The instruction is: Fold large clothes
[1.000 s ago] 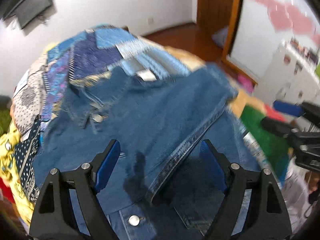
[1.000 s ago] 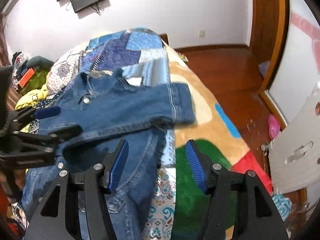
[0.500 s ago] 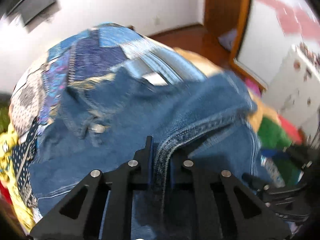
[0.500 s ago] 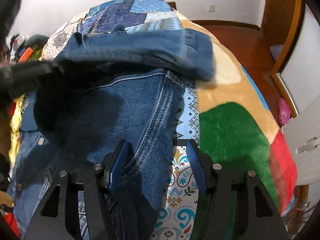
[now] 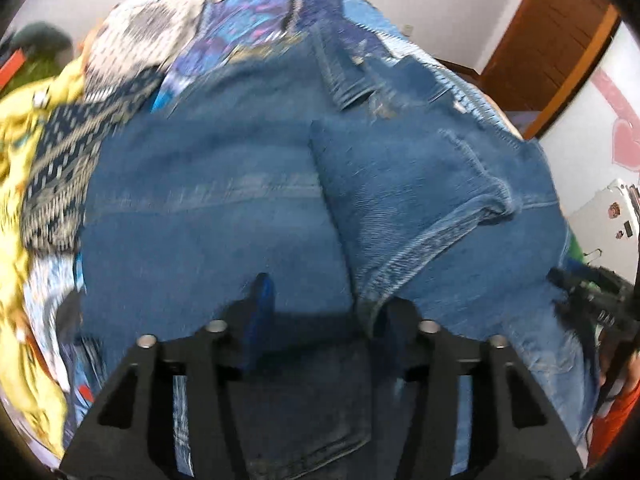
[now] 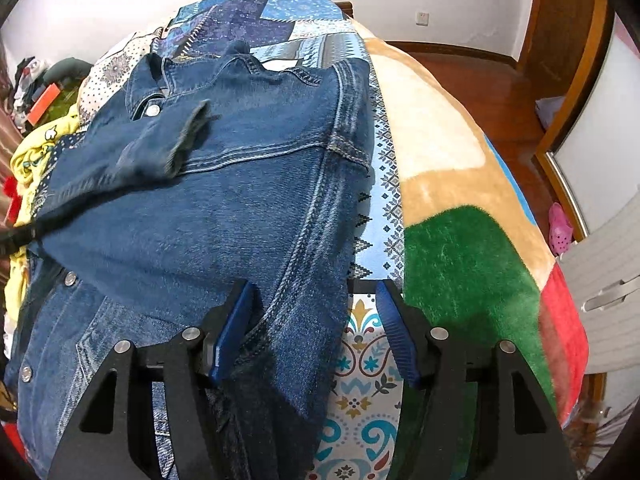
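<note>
We find the denim jacket [image 6: 224, 184] spread over the patchwork bedspread [image 6: 460, 160], collar toward the far wall, one sleeve [image 6: 160, 152] laid across the chest and a side panel turned inward.

The left gripper [image 5: 324, 320] has its fingers part-way apart with denim bunched between them. The view is blurred, so we cannot tell whether the pads are pressing the cloth or merely straddling it. The right gripper [image 6: 316, 332] stands with its fingers apart, astride the jacket's lower side edge, and is not clamped.

Risks noted:
- If the left gripper's hold is loose, the heavy denim could slide out mid-lift and the fold already laid would open up.
- The right gripper sits at the very edge of the hem. Closing there may catch one layer only, or the bedspread beneath, dragging bedding up with the garment.
- The crossed sleeve lies unpinned. A quick pull on the body would likely throw it off the chest.
- Uneven lifting between the two hands would skew the fold line.
</note>
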